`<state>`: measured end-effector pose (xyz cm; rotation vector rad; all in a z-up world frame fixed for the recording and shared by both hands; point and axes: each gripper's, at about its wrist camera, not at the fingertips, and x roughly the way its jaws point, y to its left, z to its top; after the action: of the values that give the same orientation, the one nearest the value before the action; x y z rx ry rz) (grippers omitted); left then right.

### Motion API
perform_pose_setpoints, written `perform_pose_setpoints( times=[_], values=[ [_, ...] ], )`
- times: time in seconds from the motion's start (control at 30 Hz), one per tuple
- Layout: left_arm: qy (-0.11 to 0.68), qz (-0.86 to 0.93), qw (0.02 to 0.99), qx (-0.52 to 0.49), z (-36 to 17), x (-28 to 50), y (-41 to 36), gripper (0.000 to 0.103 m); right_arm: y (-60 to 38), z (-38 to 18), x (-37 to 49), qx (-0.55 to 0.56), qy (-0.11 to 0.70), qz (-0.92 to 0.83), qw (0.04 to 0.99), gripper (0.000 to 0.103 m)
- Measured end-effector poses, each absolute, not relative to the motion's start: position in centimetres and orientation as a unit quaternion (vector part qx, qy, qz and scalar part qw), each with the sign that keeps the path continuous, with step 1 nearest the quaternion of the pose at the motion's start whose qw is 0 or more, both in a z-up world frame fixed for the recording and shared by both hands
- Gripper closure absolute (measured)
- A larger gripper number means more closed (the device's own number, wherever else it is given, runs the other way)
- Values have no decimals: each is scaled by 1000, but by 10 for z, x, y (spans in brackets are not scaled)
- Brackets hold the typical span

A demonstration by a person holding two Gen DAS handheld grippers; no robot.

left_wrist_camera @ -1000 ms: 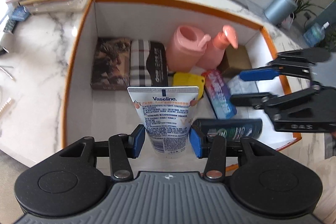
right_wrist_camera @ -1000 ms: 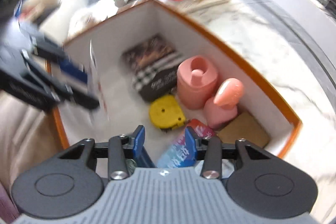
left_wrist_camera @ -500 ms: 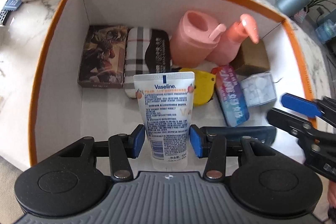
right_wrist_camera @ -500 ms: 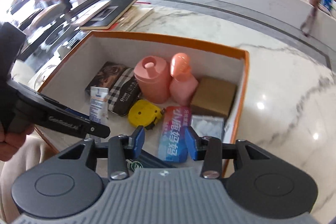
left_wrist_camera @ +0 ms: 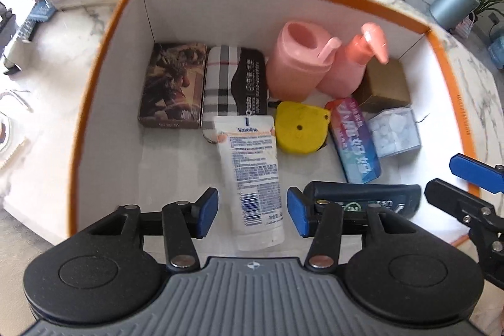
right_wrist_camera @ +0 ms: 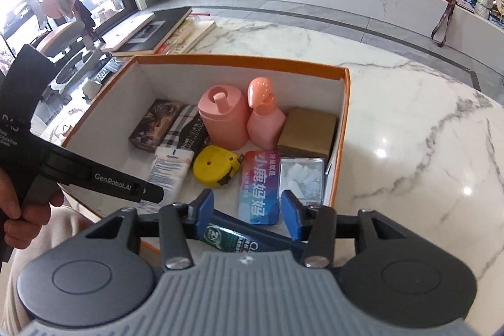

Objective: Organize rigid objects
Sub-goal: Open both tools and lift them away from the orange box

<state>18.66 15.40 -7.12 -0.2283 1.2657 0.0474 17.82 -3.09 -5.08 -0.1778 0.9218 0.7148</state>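
As the left gripper opens off the Vaseline tube, the tube's long axis runs between its pads toward the box's far wall, while the right gripper, opening empty, hovers above the near edge.

The white tube lying in the box read "Vaseline" near its top, above fine print too small to make out. The left gripper's black arm carried "GenRobot.AI" in white. A colourful flat pack bore large white Chinese characters, and the dark bottle showed a green "2in1" badge.
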Motion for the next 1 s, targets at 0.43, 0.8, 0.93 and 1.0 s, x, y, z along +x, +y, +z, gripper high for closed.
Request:
perform_pose_setpoints(
  times=[0.43, 0.8, 0.93, 1.0],
  values=[
    [412, -19, 908, -71, 32, 138, 131, 42, -36, -4, 152, -81, 403, 301, 860, 40],
    [223, 1, 975, -23, 99, 80, 115, 20, -52, 60, 112, -3, 340, 311, 888, 19],
    [187, 27, 982, -28, 109, 66, 118, 0, -56, 74, 98, 14, 318, 308, 897, 3],
    [188, 33, 981, -38, 106, 63, 122, 0, -57, 75, 88, 7, 298, 286, 911, 2]
  ],
)
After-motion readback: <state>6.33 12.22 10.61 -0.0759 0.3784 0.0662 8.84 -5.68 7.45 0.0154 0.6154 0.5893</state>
